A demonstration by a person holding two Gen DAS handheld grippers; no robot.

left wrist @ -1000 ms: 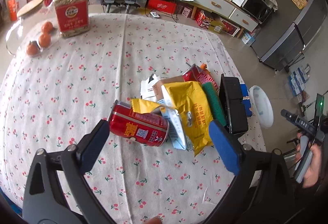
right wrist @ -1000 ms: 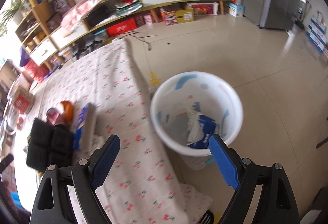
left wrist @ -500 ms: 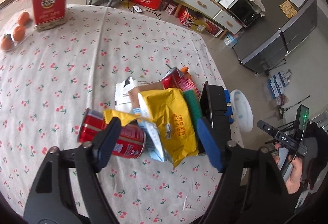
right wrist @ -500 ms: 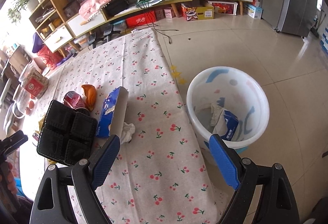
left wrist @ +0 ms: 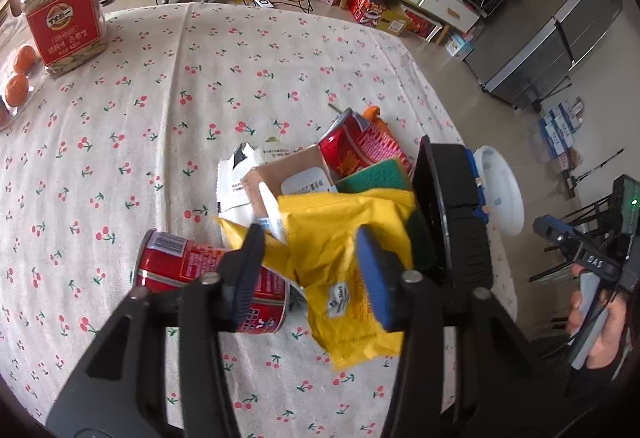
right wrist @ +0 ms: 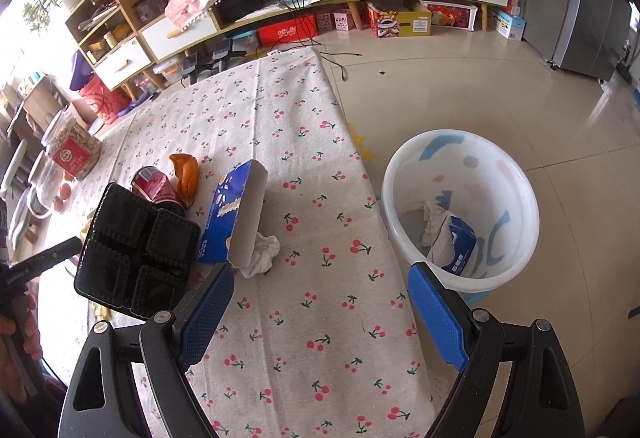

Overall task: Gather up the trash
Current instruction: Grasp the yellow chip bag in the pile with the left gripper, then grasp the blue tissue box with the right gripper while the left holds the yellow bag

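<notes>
Counter (left wrist: 168,85): white cloth printed with red cherries; carries the trash heap near its right-hand edge.

Bin (right wrist: 460,209): white plastic pail on the floor just beside the counter edge, already holding a blue tissue pack and crumpled paper.

Black tray (right wrist: 136,254): compartmented, propped on edge against the heap.

Yellow bag (left wrist: 344,238): crumpled, topmost on the heap, between the left tool's pads. Small white sticker, print too small to read.

Left tool (left wrist: 316,274): jaws closing around the yellow bag; pads not yet visibly pressing. Judgement: pinch a raised fold only, clear of the red can (left wrist: 208,278) beside the left pad, so nothing else lifts with it.

Right tool (right wrist: 320,310): wide apart, holding nothing, above bare cloth between the heap and the bin.

Blue carton (right wrist: 232,213): open-ended, lying by a white tissue wad.

Jar (left wrist: 64,21): red label, Chinese characters, not legible. The right tool's body reads "DAS" in the left wrist view.
</notes>
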